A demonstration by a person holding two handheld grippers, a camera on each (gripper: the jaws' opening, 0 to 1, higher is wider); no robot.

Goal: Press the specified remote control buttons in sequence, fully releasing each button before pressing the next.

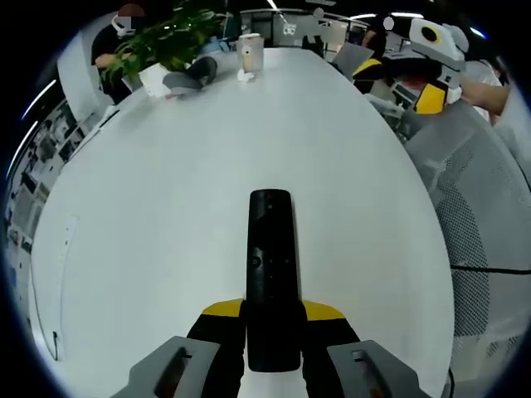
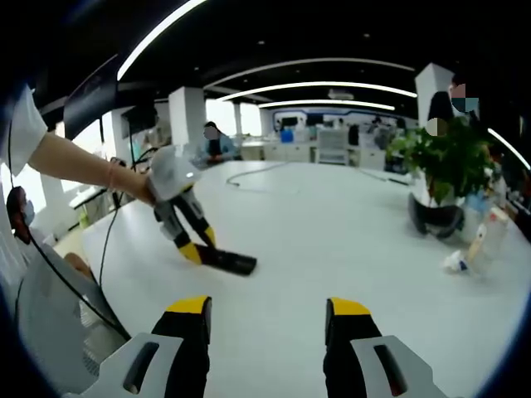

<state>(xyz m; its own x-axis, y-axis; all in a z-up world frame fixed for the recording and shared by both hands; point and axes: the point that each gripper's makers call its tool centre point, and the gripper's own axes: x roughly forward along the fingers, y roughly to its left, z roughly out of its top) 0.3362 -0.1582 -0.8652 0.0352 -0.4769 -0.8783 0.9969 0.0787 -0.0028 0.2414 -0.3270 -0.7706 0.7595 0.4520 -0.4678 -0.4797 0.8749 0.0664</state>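
Currently the left tool (image 1: 272, 352) clamps the remote (image 1: 270, 274) at lower centre, flat on the white bench (image 1: 166, 249). Right tool (image 2: 267, 332) hovers, jaws wide, nothing held, well apart from the remote; pressing looks not yet started. Right gripper view adds the person's forearm (image 2: 79, 166); left gripper view shows the button face.

We see bare bench (image 1: 166, 249) all round the remote (image 1: 270, 274); the plant (image 1: 170, 37), headset (image 1: 192, 76) and bottle (image 1: 250, 51) crowd only the frame's upper left, chair (image 1: 473, 199) at right.
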